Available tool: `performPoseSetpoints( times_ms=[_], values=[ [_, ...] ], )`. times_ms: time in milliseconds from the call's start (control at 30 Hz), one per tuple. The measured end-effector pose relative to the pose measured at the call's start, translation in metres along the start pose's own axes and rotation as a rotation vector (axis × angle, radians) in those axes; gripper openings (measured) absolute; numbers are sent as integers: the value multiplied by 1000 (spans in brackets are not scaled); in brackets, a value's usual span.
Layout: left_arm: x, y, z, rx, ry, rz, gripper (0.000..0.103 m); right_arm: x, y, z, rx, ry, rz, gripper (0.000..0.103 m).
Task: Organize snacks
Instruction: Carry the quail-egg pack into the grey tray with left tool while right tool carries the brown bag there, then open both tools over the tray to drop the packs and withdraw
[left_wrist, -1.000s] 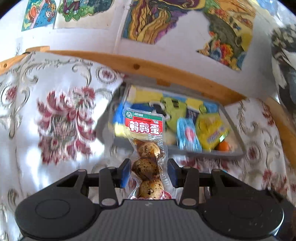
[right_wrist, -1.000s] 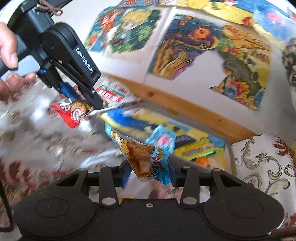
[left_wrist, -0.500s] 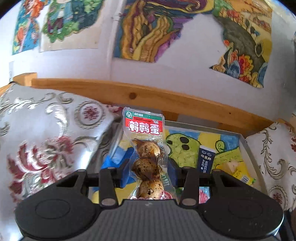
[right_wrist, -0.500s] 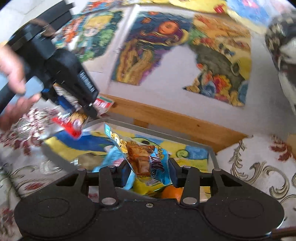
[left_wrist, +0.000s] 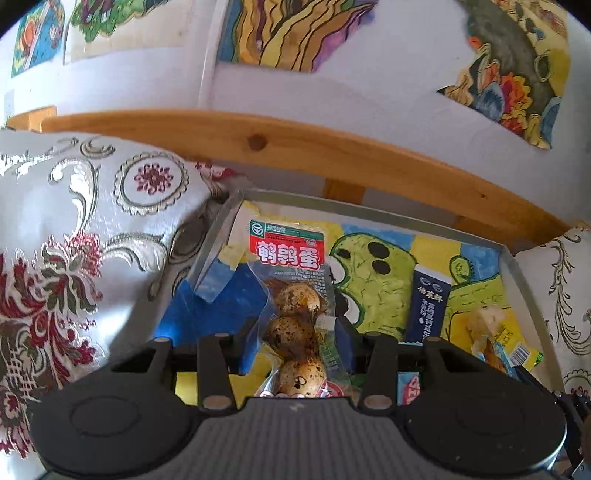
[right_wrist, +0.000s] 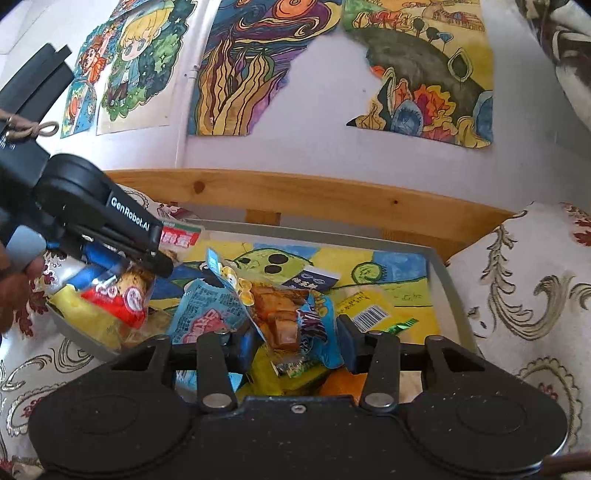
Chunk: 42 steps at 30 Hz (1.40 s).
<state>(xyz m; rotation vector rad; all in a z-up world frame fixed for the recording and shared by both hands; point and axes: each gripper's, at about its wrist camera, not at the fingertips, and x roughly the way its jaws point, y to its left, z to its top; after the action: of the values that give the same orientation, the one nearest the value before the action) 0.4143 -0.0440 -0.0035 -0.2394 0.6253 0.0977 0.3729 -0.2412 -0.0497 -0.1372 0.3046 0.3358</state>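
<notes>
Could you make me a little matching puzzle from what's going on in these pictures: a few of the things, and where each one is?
Things:
1. quail egg packet
2. blue snack packet
3. dark blue stick sachet
4. grey tray

Places:
A. lying on the tray's drawing
B. held in the right gripper
C. on the patterned cloth
D. held in the left gripper

Pairs: 1-D, 2-B, 3-A, 4-C

Black left claw (right_wrist: 122, 266) – blue pads (right_wrist: 98, 254), white "GenRobot.AI" lettering, silver pivot screws.
</notes>
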Motion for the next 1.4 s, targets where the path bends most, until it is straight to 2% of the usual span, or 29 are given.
performPoseSetpoints(
  times_ms=[200, 333, 567, 667, 800, 1200, 1400],
  values=[
    [6, 3, -4, -5, 26, 4, 51, 7, 4, 4, 2, 21, 25, 51],
    [3, 3, -6, -17, 20, 5, 52, 7, 6, 5, 8, 29, 35, 64],
    [-11, 5, -2, -27, -23, -5, 80, 1, -1, 11, 64, 22, 45, 87],
    [-18, 5, -3, -36, -32, -2, 86, -2, -4, 14, 93, 24, 54, 93],
    [-27, 8, -4, -59, -32, 3, 93, -7, -6, 16, 130, 28, 78, 97],
    [-52, 26, -6, -120, -52, 39, 101, -27, 2, 24, 123, -10, 102, 102],
    [-67, 35, -14, -161, -65, 37, 102, -48, 2, 26, 125, -37, 86, 102]
  ],
)
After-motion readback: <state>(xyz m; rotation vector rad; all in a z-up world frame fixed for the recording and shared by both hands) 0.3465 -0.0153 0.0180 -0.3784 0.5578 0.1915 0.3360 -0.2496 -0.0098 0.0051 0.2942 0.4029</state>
